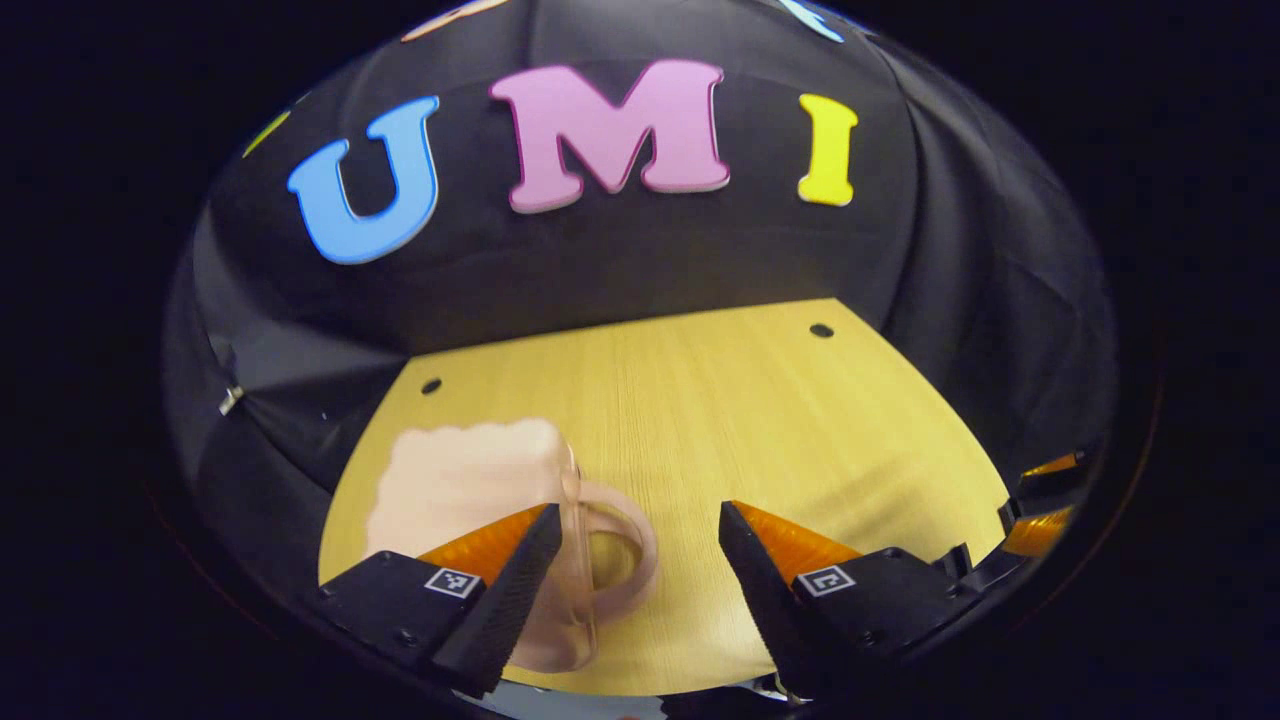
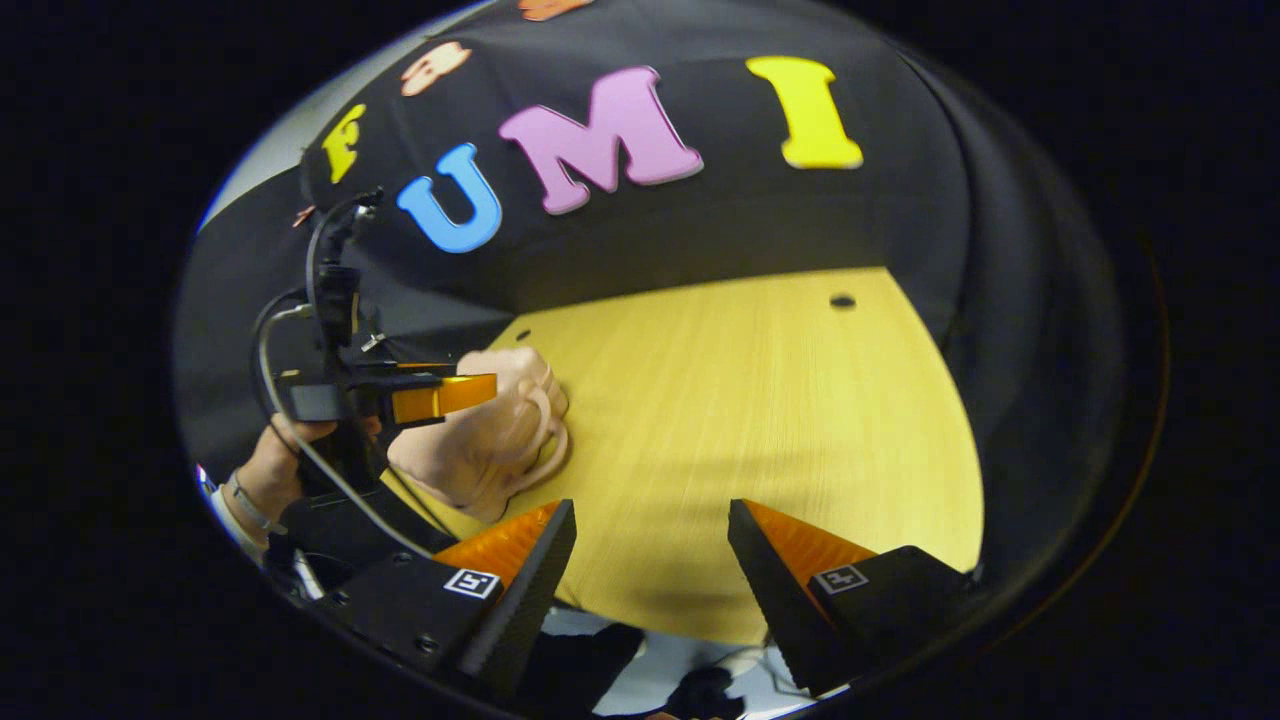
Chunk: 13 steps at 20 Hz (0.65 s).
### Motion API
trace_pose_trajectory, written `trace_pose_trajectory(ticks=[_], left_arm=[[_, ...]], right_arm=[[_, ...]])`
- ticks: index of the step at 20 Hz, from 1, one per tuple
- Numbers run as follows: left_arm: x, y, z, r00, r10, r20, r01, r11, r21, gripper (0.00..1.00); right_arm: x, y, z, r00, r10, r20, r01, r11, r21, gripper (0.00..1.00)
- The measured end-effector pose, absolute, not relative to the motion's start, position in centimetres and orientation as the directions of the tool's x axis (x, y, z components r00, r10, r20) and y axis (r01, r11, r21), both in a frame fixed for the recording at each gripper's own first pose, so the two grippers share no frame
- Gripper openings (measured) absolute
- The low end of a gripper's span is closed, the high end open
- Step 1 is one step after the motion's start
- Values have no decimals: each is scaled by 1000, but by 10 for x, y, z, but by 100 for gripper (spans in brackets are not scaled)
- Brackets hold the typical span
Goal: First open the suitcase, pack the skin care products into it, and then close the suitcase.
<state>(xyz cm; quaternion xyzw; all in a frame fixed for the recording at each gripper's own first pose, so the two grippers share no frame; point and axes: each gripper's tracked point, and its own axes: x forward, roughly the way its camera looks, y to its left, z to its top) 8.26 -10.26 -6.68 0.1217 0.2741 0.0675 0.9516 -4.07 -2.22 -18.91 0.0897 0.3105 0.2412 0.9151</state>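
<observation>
Pale pink suitcase (image 1: 470, 475) (handle (image 1: 620, 550) outward) lies shut, flat.

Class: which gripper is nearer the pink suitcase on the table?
Left. The left gripper hangs open right over the pink suitcase by its handle; the right gripper hangs open farther off, over bare table.

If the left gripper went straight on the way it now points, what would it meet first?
Probably bare table, then the booth wall beyond. The left gripper is open, and the pink suitcase sits off toward its left finger, its handle reaching into the gap, so that might brush first; depth is unclear.
</observation>
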Motion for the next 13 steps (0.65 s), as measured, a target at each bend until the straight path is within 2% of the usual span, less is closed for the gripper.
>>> trace_pose_trajectory(ticks=[3, 7, 10, 11, 13], left_arm=[[79, -144, 51, 954, 157, -254, -81, 955, 285, 97], [62, -192, 142, 999, 45, 28, -51, 963, 265, 96], [43, -201, 162, 998, -7, 69, -7, 977, 212, 96], [38, -207, 163, 997, -23, 71, 9, 982, 190, 95], [42, -207, 157, 997, -43, 58, 35, 989, 142, 99]], right_arm=[[3, -17, -98, 836, 433, -338, -382, 900, 210, 97], [19, -11, 17, 939, 332, -94, -319, 939, 128, 97], [7, -13, 52, 965, 261, 19, -261, 962, 74, 96], [2, -10, 57, 967, 252, 31, -254, 965, 69, 96], [-2, -10, 62, 974, 223, 43, -225, 973, 46, 96]])
